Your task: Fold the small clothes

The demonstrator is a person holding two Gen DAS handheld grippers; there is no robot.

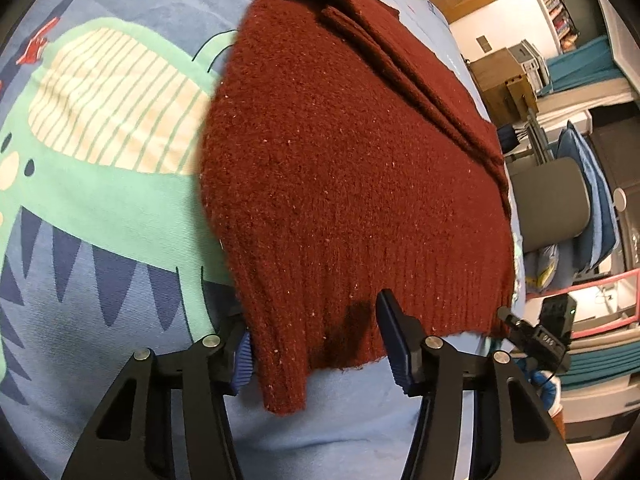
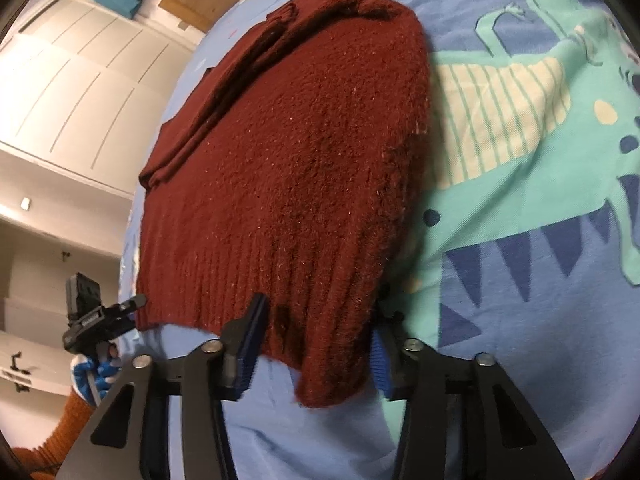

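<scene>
A dark red knitted sweater lies on the blue dinosaur-print bedsheet, its sleeves folded in over the body. Its ribbed hem faces both cameras. My left gripper is open, its jaws standing either side of one hem corner; one finger is under the fabric and the other rests on top. My right gripper is open in the same way around the other hem corner of the sweater. Each gripper shows at the edge of the other's view, the right one and the left one.
The bed edge runs just past the sweater. Beyond it stand a grey chair, cardboard boxes and shelves in the left wrist view, and white wardrobe doors in the right wrist view.
</scene>
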